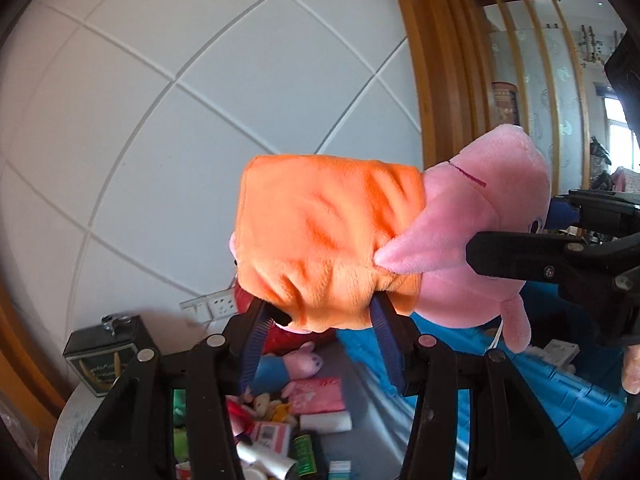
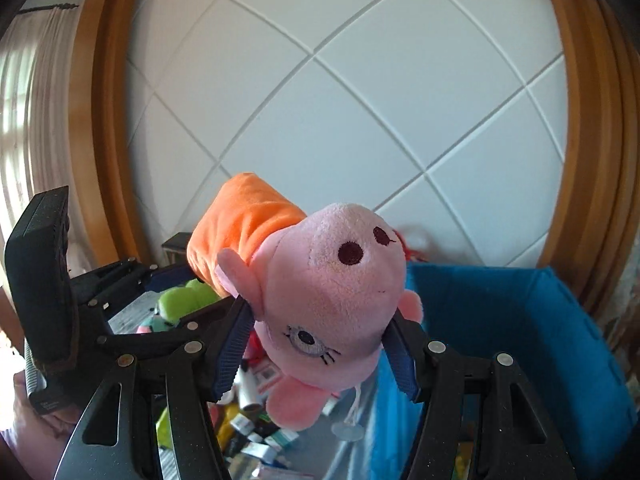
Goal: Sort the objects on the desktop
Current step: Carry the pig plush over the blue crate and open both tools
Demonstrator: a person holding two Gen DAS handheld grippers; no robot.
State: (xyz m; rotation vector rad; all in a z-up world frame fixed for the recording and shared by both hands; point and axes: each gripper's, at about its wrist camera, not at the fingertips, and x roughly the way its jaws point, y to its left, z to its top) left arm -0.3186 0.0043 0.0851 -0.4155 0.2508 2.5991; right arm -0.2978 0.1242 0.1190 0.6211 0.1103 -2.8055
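Both wrist views face the white panelled wall point(image 1: 200, 120), angled slightly down. Left looks close-up at the plush pig point(image 1: 340, 248) from its orange-dressed body; right from its head. Shared: pig, wall, blue bin point(image 2: 520, 320).

Cluttered grey tabletop point(image 1: 360, 396), blue bin point(image 2: 520, 320)

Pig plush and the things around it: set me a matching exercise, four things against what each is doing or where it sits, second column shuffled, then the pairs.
Things
1. left gripper
2. right gripper
3. blue bin
4. dark box with a metal clasp

States or places
A. stands by the white wall, beside the socket
B. clamped on the pig plush's pink head
C. open-topped, to the right, lower than the plush
D. clamped on the plush's orange dress

Pairs: 1-D, 2-B, 3-C, 4-A
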